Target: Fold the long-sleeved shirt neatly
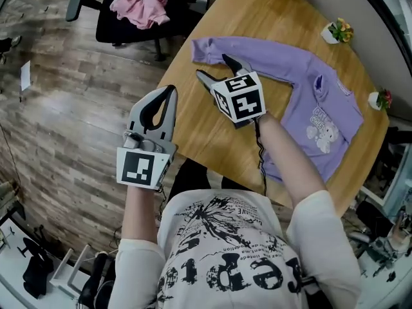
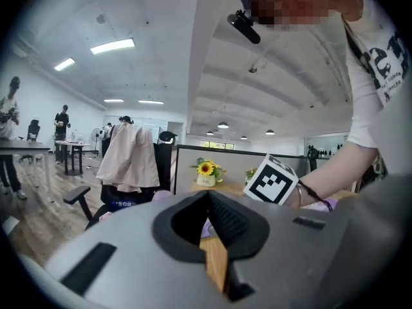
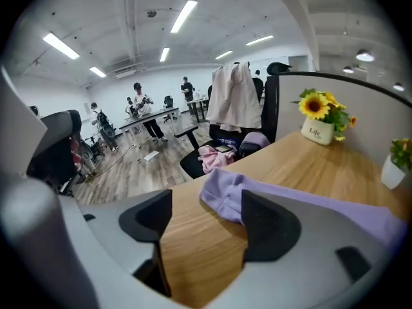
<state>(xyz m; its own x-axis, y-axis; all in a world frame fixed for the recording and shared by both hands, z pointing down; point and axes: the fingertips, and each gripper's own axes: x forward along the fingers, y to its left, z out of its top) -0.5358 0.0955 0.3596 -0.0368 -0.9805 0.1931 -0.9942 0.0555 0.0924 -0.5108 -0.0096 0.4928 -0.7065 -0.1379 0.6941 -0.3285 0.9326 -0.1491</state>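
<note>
A purple long-sleeved shirt lies flat on the wooden table, printed front up, with one sleeve stretched toward the table's left end. My right gripper hovers just short of that sleeve's cuff, open and holding nothing. In the right gripper view the cuff lies just ahead of the right gripper, near its right pad. My left gripper is shut and empty at the table's left edge, apart from the shirt. The left gripper looks level across the table at the right gripper's marker cube.
A black office chair with pink clothing on it stands beyond the table's left end. Small potted plants sit along the far edge, and a sunflower pot stands at the back. A partition wall borders the table; people stand far off.
</note>
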